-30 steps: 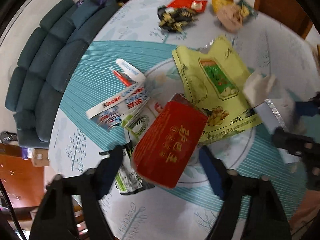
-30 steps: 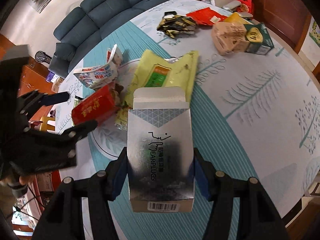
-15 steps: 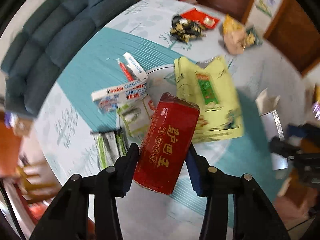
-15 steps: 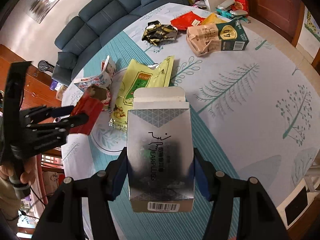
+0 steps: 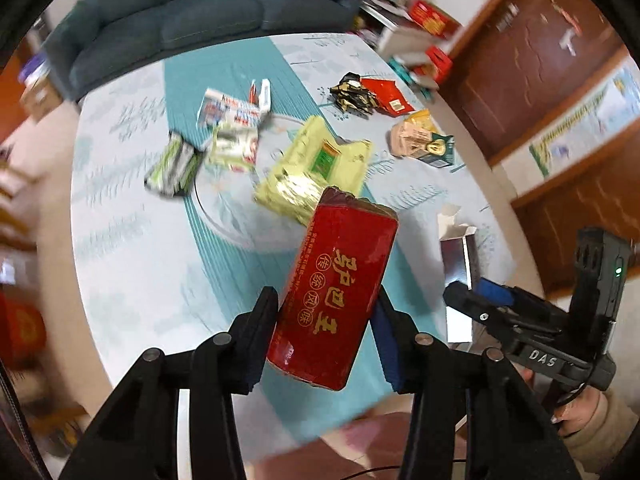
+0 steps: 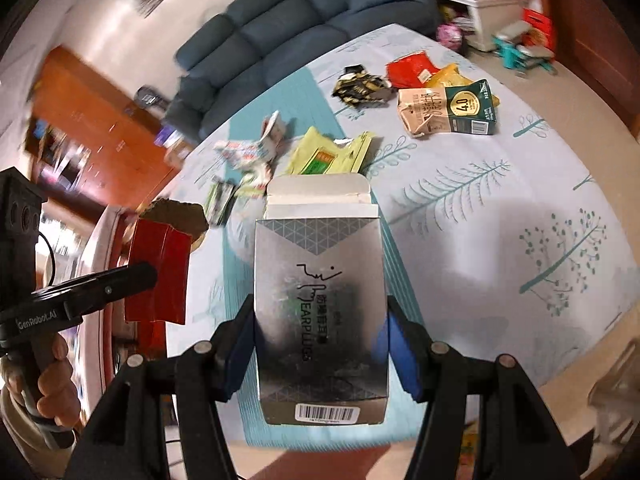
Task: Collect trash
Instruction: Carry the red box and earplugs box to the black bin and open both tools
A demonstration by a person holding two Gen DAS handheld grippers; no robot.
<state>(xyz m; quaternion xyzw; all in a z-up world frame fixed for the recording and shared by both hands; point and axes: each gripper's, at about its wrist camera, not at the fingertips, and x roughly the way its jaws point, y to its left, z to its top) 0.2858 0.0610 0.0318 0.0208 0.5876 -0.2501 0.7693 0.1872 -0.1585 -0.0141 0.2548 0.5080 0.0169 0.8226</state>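
- The left gripper (image 5: 324,320), wide around it a second ago, now clamps the red packet (image 5: 334,292) (lifted off the table (image 5: 132,240)).
- The right gripper (image 6: 320,344) still pinches the silver earplug box (image 6: 320,312), carried higher.

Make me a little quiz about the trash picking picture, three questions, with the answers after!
1. True or false: the left gripper holds the silver earplugs box.
2. What colour is the sofa behind the table?
3. Which lies nearest the milk carton: A) the black-and-gold wrapper, B) the green-and-white packet, C) the white chocolate box?

Key:
1. False: the right gripper holds it; the left holds the red packet.
2. Dark blue-grey.
3. A.
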